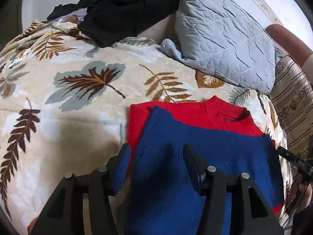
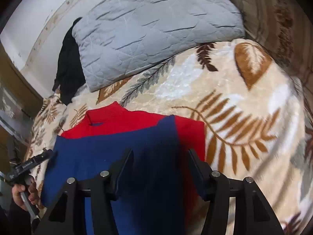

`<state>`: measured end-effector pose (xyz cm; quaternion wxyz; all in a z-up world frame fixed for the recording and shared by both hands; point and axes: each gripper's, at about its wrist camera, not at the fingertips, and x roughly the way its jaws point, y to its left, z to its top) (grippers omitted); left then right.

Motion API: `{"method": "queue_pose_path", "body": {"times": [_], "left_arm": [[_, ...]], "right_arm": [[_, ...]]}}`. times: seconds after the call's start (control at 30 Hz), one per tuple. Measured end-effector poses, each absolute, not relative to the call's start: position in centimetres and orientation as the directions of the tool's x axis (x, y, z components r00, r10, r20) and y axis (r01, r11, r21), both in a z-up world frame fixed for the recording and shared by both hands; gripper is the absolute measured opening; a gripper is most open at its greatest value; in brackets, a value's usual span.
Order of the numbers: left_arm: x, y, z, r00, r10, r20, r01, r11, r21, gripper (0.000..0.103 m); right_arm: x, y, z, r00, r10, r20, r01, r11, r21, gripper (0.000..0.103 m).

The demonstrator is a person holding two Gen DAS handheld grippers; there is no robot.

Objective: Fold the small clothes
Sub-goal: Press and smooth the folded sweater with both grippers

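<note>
You had the red-and-blue sweater (image 1: 205,156) lying on the leaf-print blanket (image 1: 78,98) of the bed, near edge toward you, just this side of the grey quilted pillow (image 1: 225,39). The blue part lay flat across the front, with the red collar (image 1: 227,111) and shoulders showing at the far side. I'd have called that a fold partly made: the sides looked drawn in, but the piece was long and not yet a compact packet, so at least one more fold was left.

Your left claw (image 1: 156,152) stood about half open over the sweater's left edge, pads apart and clamping nothing; whether the tips brushed the knit I couldn't tell. Your right claw (image 2: 160,156) was the same, half open above the right side, nothing pinched between its fingers. A black garment (image 1: 121,4) sat far left, untouched.
</note>
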<state>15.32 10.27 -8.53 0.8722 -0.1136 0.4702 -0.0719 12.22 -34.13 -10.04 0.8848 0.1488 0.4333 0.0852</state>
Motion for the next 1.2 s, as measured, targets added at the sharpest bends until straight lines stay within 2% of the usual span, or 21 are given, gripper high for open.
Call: {"method": "queue_pose_path", "body": {"times": [0.07, 0.1, 0.13, 0.17, 0.23, 0.43, 0.5, 0.57, 0.63, 0.7, 0.73, 0.77, 0.83, 0.9, 0.97, 1.0, 1.03, 1.07, 1.13, 1.2], "left_arm": [[15.7, 10.3, -9.0, 0.539, -0.229, -0.810, 0.016, 0.965, -0.262, 0.056], [15.9, 10.2, -9.2, 0.534, -0.224, -0.815, 0.016, 0.967, -0.256, 0.052], [16.1, 10.2, -9.3, 0.528, -0.205, -0.824, 0.014, 0.972, -0.233, 0.028], [16.2, 10.2, -9.4, 0.523, -0.188, -0.831, 0.013, 0.977, -0.212, 0.014], [16.0, 10.3, -8.7, 0.543, -0.200, -0.815, 0.032, 0.975, -0.218, 0.009], [14.3, 9.8, -4.4, 0.680, -0.229, -0.697, 0.127, 0.972, -0.196, 0.008], [15.5, 9.9, -5.6, 0.660, -0.204, -0.723, 0.097, 0.978, -0.187, 0.008], [17.3, 10.1, -8.8, 0.590, -0.175, -0.788, 0.047, 0.982, -0.183, 0.013], [17.8, 10.1, -10.7, 0.557, -0.149, -0.817, 0.029, 0.987, -0.160, 0.018], [16.9, 10.3, -9.6, 0.579, -0.135, -0.804, 0.019, 0.988, -0.152, 0.033], [16.3, 10.5, -8.9, 0.590, -0.138, -0.796, 0.013, 0.987, -0.162, 0.048], [15.8, 10.8, -8.1, 0.610, -0.143, -0.780, 0.011, 0.985, -0.172, 0.052], [14.3, 11.1, -5.9, 0.658, -0.137, -0.741, 0.006, 0.984, -0.177, 0.053], [12.3, 11.1, -4.1, 0.689, -0.167, -0.705, 0.018, 0.977, -0.214, 0.059], [10.2, 10.5, -3.0, 0.705, -0.201, -0.680, 0.057, 0.972, -0.228, 0.062], [9.4, 10.0, -2.8, 0.708, -0.214, -0.673, 0.077, 0.971, -0.228, 0.064], [8.6, 9.5, -2.8, 0.708, -0.221, -0.671, 0.089, 0.970, -0.225, 0.065], [7.6, 9.1, -3.2, 0.707, -0.222, -0.671, 0.091, 0.970, -0.224, 0.067], [6.4, 8.1, -5.0, 0.683, -0.238, -0.690, 0.105, 0.968, -0.229, 0.071], [6.4, 7.2, -7.7, 0.618, -0.187, -0.764, 0.073, 0.981, -0.180, 0.071]], "right_arm": [[13.3, -33.5, -10.8, 0.588, 0.258, -0.766, -0.030, 0.954, 0.298, 0.059], [13.7, -33.5, -11.3, 0.574, 0.263, -0.775, -0.030, 0.953, 0.302, 0.038], [14.2, -33.3, -11.8, 0.546, 0.265, -0.795, -0.028, 0.954, 0.299, 0.008], [14.2, -33.2, -11.9, 0.540, 0.250, -0.803, -0.024, 0.959, 0.283, 0.009], [13.9, -32.5, -11.2, 0.546, 0.219, -0.808, -0.038, 0.971, 0.237, 0.008], [11.4, -32.5, -5.3, 0.684, 0.156, -0.713, -0.047, 0.984, 0.171, 0.007], [11.5, -33.2, -4.9, 0.707, 0.125, -0.696, -0.015, 0.987, 0.162, 0.007], [12.8, -33.9, -6.9, 0.674, 0.142, -0.724, 0.005, 0.980, 0.197, 0.007], [14.4, -34.3, -10.4, 0.609, 0.156, -0.778, 0.037, 0.974, 0.224, 0.012], [15.0, -35.1, -13.2, 0.541, 0.183, -0.821, 0.085, 0.959, 0.270, 0.016], [14.3, -35.6, -13.1, 0.571, 0.198, -0.797, 0.096, 0.948, 0.305, 0.024], [13.6, -35.9, -12.5, 0.589, 0.196, -0.784, 0.101, 0.945, 0.312, 0.030], [11.9, -36.4, -10.6, 0.627, 0.163, -0.761, 0.131, 0.942, 0.310, 0.057], [10.0, -36.6, -8.3, 0.686, 0.162, -0.710, 0.140, 0.928, 0.346, 0.059], [8.1, -36.0, -6.3, 0.715, 0.247, -0.654, 0.086, 0.898, 0.432, 0.059], [7.4, -35.4, -5.7, 0.715, 0.315, -0.625, 0.045, 0.871, 0.490, 0.063], [6.6, -34.5, -5.5, 0.704, 0.391, -0.593, -0.003, 0.837, 0.548, 0.072], [6.1, -33.4, -5.7, 0.678, 0.466, -0.569, -0.050, 0.800, 0.598, 0.073], [5.8, -32.1, -7.1, 0.634, 0.551, -0.542, -0.079, 0.744, 0.664, 0.073], [5.8, -32.5, -9.7, 0.620, 0.538, -0.571, -0.011, 0.734, 0.679, 0.073]]}}
